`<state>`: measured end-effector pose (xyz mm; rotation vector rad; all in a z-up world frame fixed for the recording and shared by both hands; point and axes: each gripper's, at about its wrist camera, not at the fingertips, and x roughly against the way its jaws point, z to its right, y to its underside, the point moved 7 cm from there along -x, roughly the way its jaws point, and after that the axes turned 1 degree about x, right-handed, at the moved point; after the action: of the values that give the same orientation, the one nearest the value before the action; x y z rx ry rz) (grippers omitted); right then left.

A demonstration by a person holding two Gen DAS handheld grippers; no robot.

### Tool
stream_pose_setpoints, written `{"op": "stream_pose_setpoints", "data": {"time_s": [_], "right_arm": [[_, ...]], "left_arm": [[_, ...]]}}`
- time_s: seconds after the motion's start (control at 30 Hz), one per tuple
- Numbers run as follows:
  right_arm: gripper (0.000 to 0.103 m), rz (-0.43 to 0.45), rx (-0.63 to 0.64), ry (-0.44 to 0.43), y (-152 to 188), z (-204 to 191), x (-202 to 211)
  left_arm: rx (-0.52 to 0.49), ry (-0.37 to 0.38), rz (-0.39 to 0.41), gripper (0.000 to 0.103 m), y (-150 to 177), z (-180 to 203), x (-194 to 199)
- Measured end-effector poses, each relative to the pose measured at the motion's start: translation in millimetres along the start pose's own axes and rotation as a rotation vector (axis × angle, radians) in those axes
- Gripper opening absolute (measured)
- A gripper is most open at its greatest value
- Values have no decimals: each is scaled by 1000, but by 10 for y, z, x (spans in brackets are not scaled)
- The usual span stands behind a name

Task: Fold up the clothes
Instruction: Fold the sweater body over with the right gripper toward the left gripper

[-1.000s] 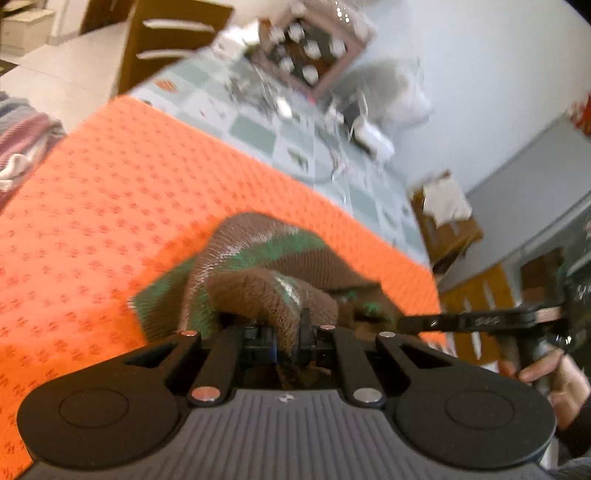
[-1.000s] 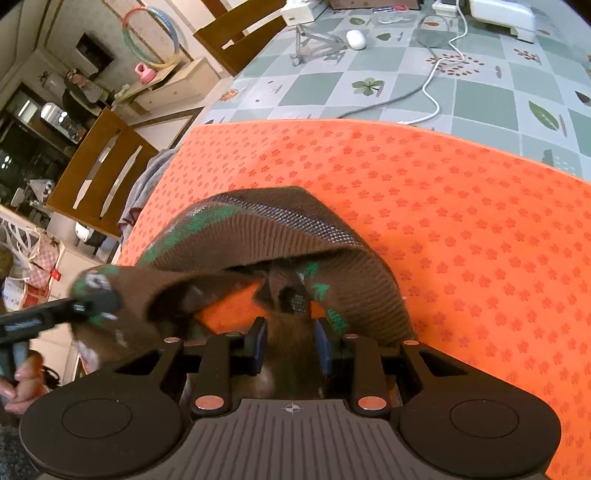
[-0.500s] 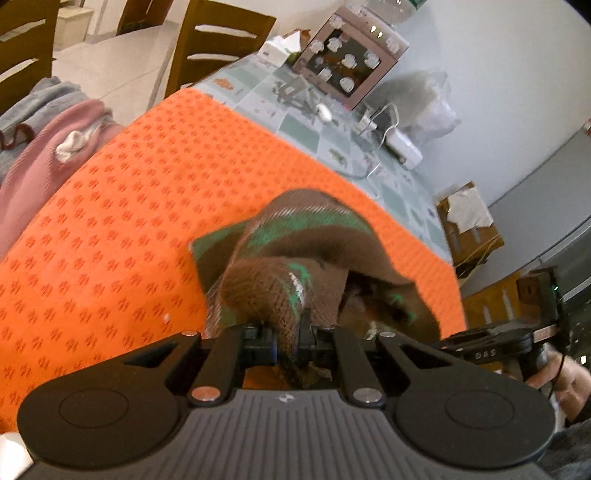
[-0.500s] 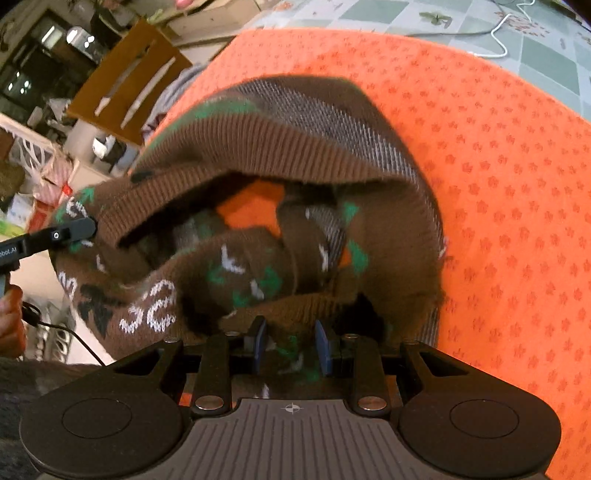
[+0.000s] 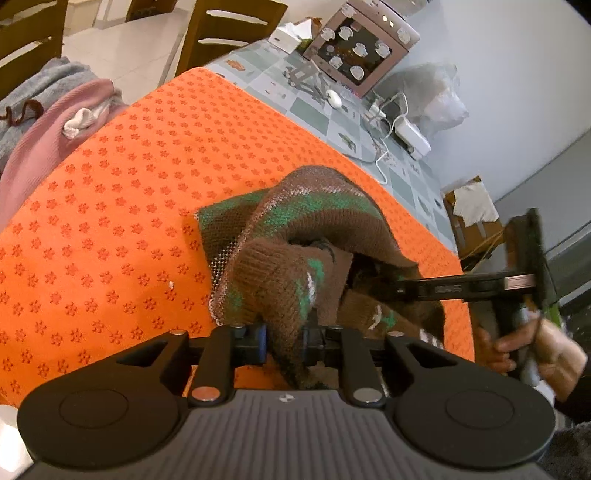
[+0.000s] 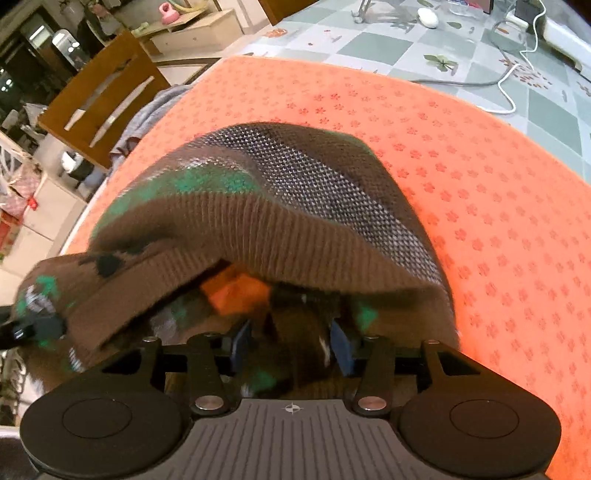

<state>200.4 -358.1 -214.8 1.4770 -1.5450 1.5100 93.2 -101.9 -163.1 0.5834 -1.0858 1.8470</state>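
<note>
One brown knit sweater (image 5: 317,221) with green and white pattern, bunched up over the near part of one orange mat (image 5: 129,221), partly lifted off it. Left gripper (image 5: 283,338) fingers narrow, clamped on a fold of the sweater right at the near edge. Right gripper (image 6: 291,345) also pinching sweater fabric between its two blue pads (image 6: 341,349), gap a bit wider, cloth filling it. In the left view the right gripper shows at far right, held by one hand (image 5: 532,343), its tip buried in the sweater. In the right view the left gripper's tip shows at the left edge, gripping the sweater's hem; that side is blurred. Sweater's ribbed hem arches up, orange mat visible through the opening under it.

Mat lies on one table with a green-checked cloth (image 6: 369,40). On the far part of the table: one white mouse (image 5: 334,99), white cables (image 6: 517,74), one white box-shaped device (image 5: 412,136), one framed board with round white pieces (image 5: 360,48). Left of the mat: one pile of pink and grey clothes (image 5: 48,122). Two wooden chairs (image 5: 221,29) beyond the table in the left view, one in the right view.
</note>
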Motion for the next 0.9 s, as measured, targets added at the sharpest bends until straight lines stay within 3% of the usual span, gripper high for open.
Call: {"op": "stream_pose_setpoints", "data": {"time_s": [0.33, 0.37, 0.47, 0.5, 0.7, 0.9], "right_arm": [[51, -14, 62, 73, -38, -70, -338], [48, -9, 70, 79, -37, -71, -336], [15, 7, 73, 111, -24, -20, -293], [14, 13, 53, 102, -15, 17, -250], [12, 81, -106, -63, 52, 197, 333], [12, 154, -283, -281, 172, 235, 955]], "left_arm": [[28, 26, 23, 43, -49, -9, 91], [28, 29, 24, 44, -56, -5, 98], [27, 38, 28, 48, -77, 2, 114], [27, 36, 29, 48, -86, 1, 109], [14, 35, 26, 48, -146, 3, 31], [-7, 63, -28, 51, -132, 44, -143]]}}
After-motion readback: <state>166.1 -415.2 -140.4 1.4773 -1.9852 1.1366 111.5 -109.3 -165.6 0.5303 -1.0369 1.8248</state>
